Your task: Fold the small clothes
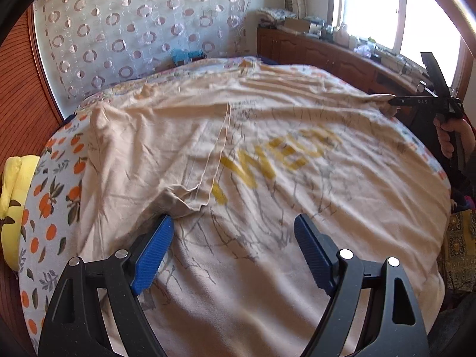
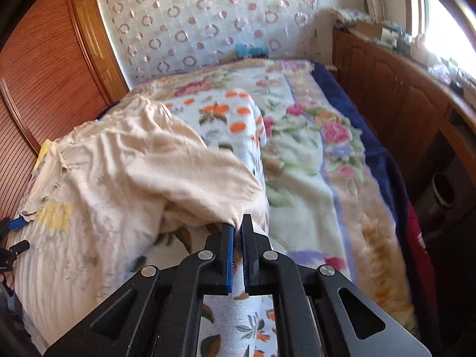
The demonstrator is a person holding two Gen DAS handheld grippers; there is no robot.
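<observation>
1. At the far left a yellow pillow (image 1: 13, 196) sits against the edge of the orange-print sheet (image 1: 50, 205) that covers the bed (image 2: 300, 160).
2. The T-shirt (image 1: 267, 178), peach with yellow letters, lies spread across that sheet. Its left sleeve (image 1: 166, 154) is already turned inward over the chest, likely the first fold.
3. The left gripper (image 1: 233, 250) hovers low over the shirt just below that sleeve, its blue fingers (image 1: 153, 255) spread wide and holding nothing. It looks released, probably ready for its next hold.
4. Farther right, the right gripper (image 2: 238, 229) has its fingers clenched on the shirt's right sleeve tip (image 2: 232, 211). The cloth rises off the bed into a loose hump, which suggests the sleeve is being carried inward to match the left one.
5. To the right, a floral blanket (image 2: 321, 148) lies on the rest of the bed beside a wooden cabinet (image 2: 395, 95).
6. No basket or box for folded clothes shows in either view.
</observation>
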